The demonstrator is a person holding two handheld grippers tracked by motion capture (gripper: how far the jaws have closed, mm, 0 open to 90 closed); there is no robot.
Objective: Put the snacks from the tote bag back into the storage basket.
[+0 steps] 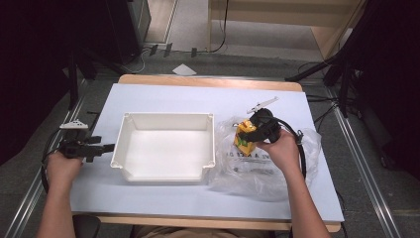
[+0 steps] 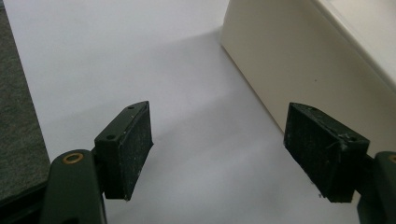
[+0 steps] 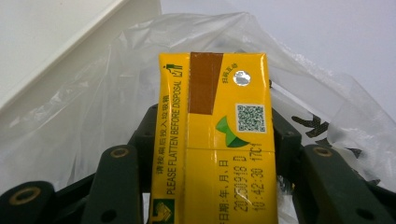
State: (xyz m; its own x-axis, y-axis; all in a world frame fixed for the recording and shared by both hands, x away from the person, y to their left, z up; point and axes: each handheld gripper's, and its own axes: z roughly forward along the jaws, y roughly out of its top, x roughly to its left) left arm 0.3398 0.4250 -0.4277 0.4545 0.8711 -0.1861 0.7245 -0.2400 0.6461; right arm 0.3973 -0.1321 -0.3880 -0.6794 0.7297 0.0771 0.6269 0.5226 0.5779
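Yellow carton (image 3: pixel 215 140) sits pinched in my right tongs (image 3: pixel 212 144) over the plastic bag (image 3: pixel 93 107) — white bin (image 1: pixel 166 146) beside; left tongs (image 2: pixel 219 149) spread, empty.

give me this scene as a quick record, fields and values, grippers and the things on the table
surface: white table
right gripper: shut on yellow drink carton, held over the plastic bag
yellow drink carton: printed top faces the right gripper view's camera, foil straw hole visible
plastic bag: clear, crumpled, on the table right of the bin
white bin: empty, mid-table
left gripper: open, nothing between the jaws, beside the bin's left wall
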